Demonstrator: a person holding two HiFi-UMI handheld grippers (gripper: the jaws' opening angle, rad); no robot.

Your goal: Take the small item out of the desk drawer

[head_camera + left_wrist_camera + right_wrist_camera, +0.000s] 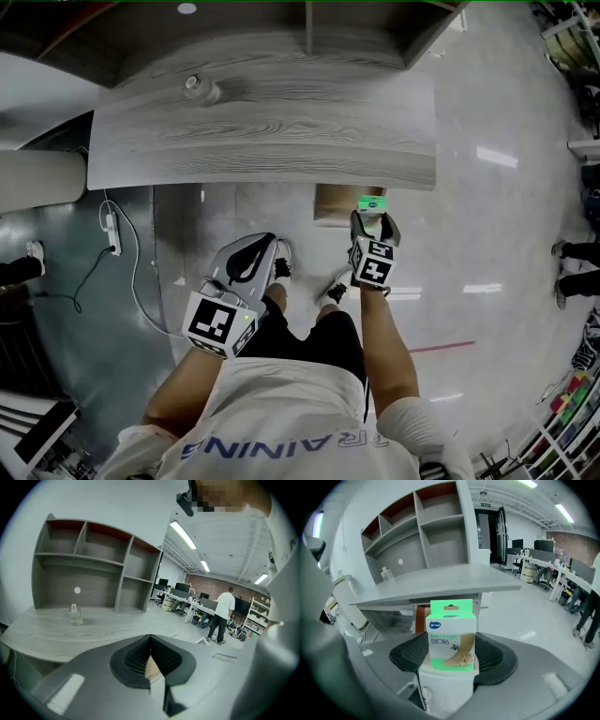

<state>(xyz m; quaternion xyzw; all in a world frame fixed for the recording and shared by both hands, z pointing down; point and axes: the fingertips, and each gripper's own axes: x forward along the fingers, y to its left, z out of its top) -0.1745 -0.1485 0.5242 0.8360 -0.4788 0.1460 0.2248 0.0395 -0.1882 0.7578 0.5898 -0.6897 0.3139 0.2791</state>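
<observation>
- box (451, 637): green and white, blue logo, tan foot picture.
- surface (262, 131): pale grey wood grain.
- shelf unit (93, 564): grey, reddish-brown inside its top compartments.
- floor (487, 206): glossy pale grey, one red line.

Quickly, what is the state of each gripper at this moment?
Left gripper: jaws closed, nothing between them.
Right gripper: jaws closed on the green and white bandage box.

place: open office | evidence: desk rows (187, 603), monitors (182, 587), strip lights (183, 535)
</observation>
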